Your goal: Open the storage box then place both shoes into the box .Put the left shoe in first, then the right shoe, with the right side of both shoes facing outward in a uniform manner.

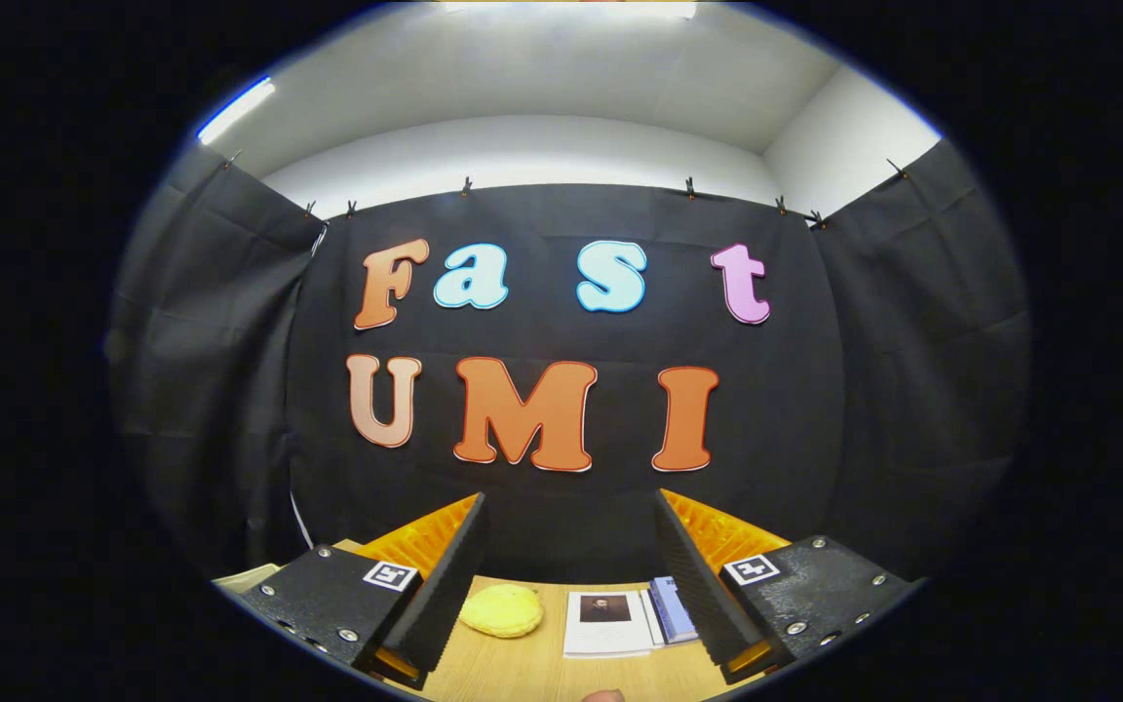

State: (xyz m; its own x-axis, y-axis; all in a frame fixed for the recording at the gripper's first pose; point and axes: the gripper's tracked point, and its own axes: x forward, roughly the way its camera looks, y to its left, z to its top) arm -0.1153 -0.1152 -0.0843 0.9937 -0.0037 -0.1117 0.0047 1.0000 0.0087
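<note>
Gripper (571, 575): fingers spread wide, holding nothing, raised above the wooden table (522, 668).
Between fingers: yellow sponge (501, 610), white leaflet (607, 622), blue booklet (672, 608).
Shoes, storage box: cannot tell where.

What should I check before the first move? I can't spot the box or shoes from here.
1. Gripper open: ok, fingers wide apart, holding nothing.
2. Storage box located: cannot tell.
3. Shoes located: cannot tell.
4. Wooden table below the fingers: ok.
5. Clutter noted: ok, yellow pad and booklet lie between the fingers, blue book beside the booklet.
</note>
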